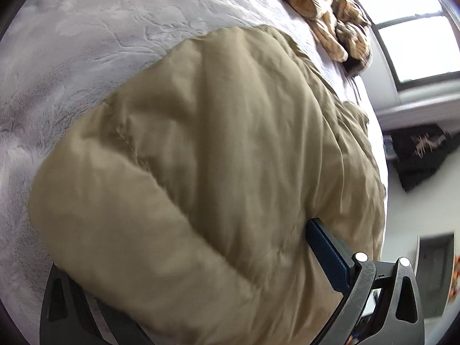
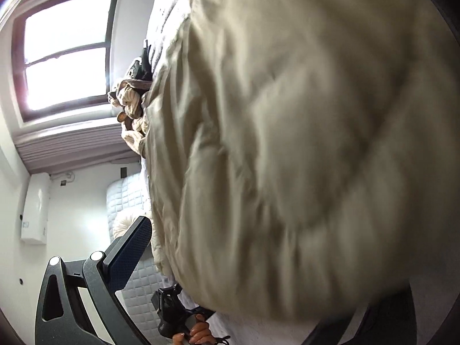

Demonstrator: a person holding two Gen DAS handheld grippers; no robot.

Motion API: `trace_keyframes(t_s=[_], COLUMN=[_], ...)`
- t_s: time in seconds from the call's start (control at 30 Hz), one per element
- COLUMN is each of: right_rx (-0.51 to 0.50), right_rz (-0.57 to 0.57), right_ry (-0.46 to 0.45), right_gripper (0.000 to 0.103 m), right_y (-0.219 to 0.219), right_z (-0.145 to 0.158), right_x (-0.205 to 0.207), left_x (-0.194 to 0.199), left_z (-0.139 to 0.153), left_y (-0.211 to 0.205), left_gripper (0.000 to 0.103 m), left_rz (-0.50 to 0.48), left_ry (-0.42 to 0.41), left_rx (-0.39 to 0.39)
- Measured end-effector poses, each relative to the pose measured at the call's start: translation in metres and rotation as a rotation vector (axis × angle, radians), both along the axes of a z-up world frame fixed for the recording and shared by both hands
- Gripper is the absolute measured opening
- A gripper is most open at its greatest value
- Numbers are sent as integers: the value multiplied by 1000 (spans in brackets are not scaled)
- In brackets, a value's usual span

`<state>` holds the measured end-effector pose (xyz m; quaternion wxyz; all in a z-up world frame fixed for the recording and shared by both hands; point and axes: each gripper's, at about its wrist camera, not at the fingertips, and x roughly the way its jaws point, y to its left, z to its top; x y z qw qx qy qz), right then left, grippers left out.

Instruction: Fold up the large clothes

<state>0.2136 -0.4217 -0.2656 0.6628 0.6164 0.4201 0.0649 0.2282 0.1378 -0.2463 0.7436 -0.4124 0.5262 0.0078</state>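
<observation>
Though creased, unlabelled tan jacket [image 1: 201, 149] on bed [image 1: 72, 57]

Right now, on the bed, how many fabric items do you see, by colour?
Beige padded jacket: 1
Tan-and-brown patterned bundle near the window side: 1 heap; I cannot tell if it is more than one piece
Dark item beside that bundle: 1, mostly hidden
Total: 3, all on the grey bedcover

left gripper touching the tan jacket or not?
Touching. In the left wrist view the tan jacket bulges between the left gripper fingers; the blue pad presses into its fabric, and the other finger is buried under it.
</observation>
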Motion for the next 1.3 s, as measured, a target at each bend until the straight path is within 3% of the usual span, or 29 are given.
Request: trace_keyframes(t_s=[0.03,0.07,0.13,0.17,0.2,0.23,0.3,0.4,0.47,0.67,0.87,1.17,1.3], right_rx=[2,7,31,40,49,61,93,89,86,98,69,57,26], right_rz=[-8,-18,-37,-46,-52,-52,-55,-35,-11,38,81,50,24], right_ry=[9,17,29,40,56,82,94,67,45,14,21,92,125], right_gripper=[103,103,102,95,73,62,40,27,24,23,23,23,25], right_y=[0,0,-2,-3,-4,-6,-9,-10,-9,-11,-8,11,19], right_z=[-3,-5,-7,-7,-9,-12,-17,-9,-1,15,29,32,29], right_x=[2,2,-1,-2,-4,-6,-9,-11,-14,-30,-65,-160,-194], left_x=[2,2,4,3,3,4,5,2,-8,-43,-89,-157,-175], left_z=[1,1,6,9,14,21,32,46,57,83,84,84,76], left_y=[-1,0,-1,-1,-3,-5,-10,-9,-6,-1,10,38,43], left_gripper=[84,74,40,35,27,23,21,19,19,19,19,19,19], left_rz=[21,25,16,6,-11,-30,-42,-44,-42,-88,-186,-316,-388], left_ry=[-2,-7,-36,-50,-67,-87,-115,-152,-175,-198,-142,-62,-28], left_rx=[-3,-15,-58,-62,-58,-49,-40,-45,-56,-63,-84,-103,-67])
